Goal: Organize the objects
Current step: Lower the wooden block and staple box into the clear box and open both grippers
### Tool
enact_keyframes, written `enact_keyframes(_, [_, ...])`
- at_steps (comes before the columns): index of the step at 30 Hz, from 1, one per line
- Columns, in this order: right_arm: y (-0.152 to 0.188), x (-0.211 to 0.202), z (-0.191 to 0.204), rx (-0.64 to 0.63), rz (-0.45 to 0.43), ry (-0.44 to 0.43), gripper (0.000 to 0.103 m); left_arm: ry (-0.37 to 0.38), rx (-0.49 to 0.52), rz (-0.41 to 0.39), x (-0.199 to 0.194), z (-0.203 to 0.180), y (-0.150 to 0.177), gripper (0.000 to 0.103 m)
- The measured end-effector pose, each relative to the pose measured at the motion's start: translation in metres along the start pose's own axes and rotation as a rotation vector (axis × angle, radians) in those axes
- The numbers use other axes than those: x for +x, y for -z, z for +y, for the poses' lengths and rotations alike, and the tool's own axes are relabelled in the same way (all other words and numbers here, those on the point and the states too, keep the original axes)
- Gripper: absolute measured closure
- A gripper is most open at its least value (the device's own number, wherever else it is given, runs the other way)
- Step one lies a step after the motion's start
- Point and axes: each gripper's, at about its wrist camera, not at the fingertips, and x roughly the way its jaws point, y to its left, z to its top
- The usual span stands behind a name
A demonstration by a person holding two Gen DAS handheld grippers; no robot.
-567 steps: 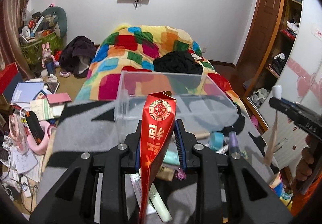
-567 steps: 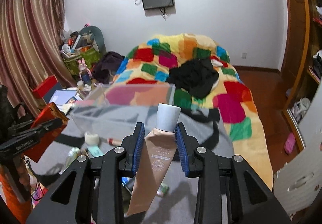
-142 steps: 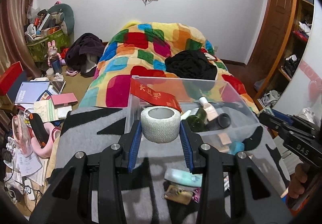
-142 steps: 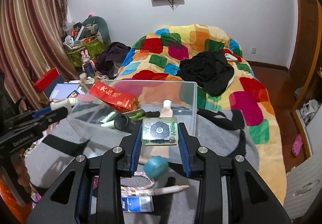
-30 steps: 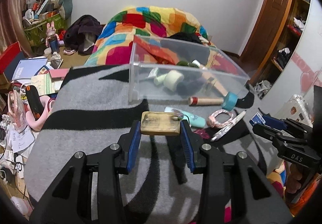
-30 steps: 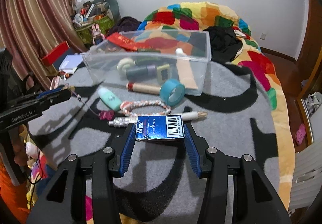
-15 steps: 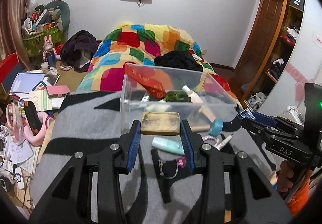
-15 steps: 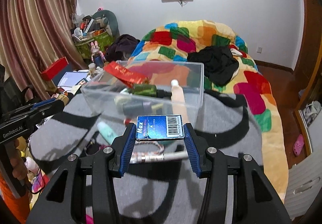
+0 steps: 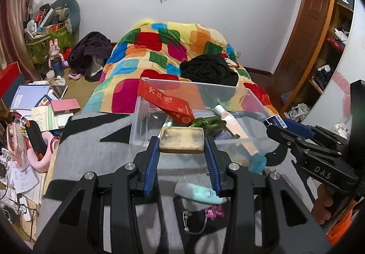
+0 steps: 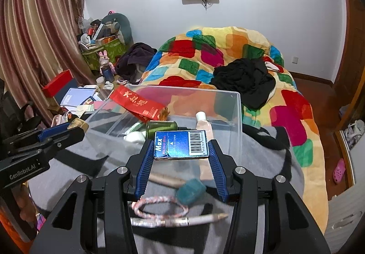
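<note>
My left gripper (image 9: 181, 142) is shut on a worn tan block (image 9: 181, 140), held in the air just before the clear plastic bin (image 9: 139, 126). My right gripper (image 10: 181, 145) is shut on a small blue Max box with a barcode (image 10: 181, 145), likewise raised in front of the bin (image 10: 237, 121). Inside the bin lie a red packet (image 9: 166, 102), a green bottle (image 9: 206, 125) and a pink tube (image 9: 230, 120). Each gripper shows in the other's view: the right gripper (image 9: 277, 122) at the right edge, the left gripper (image 10: 78, 126) at the left edge.
On the grey and black blanket (image 9: 91, 151) lie a mint tube (image 9: 197, 192), a teal tape roll (image 10: 190, 191), a braided bracelet (image 10: 159, 207), a pen (image 10: 182, 222) and a pink trinket on a cord (image 9: 213, 211). Behind the bin is a bed with a patchwork quilt (image 9: 171, 53); floor clutter lies left (image 9: 41, 105).
Both grippers have lifted off the blanket with their loads and come up to the bin, which now stands larger and closer in both views.
</note>
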Motion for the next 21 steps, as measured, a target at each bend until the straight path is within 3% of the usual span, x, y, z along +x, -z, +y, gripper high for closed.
enact_keyframes(13, [-0.008, 0.057, -0.007, 0.005, 0.121, 0.043, 0.059, -0.006, -0.017, 0.108, 0.054, 0.008, -0.016, 0.064])
enact_keyframes(21, [-0.009, 0.065, -0.006, 0.006, 0.149, 0.045, 0.058, -0.016, 0.003, 0.107, 0.056, 0.004, -0.015, 0.061])
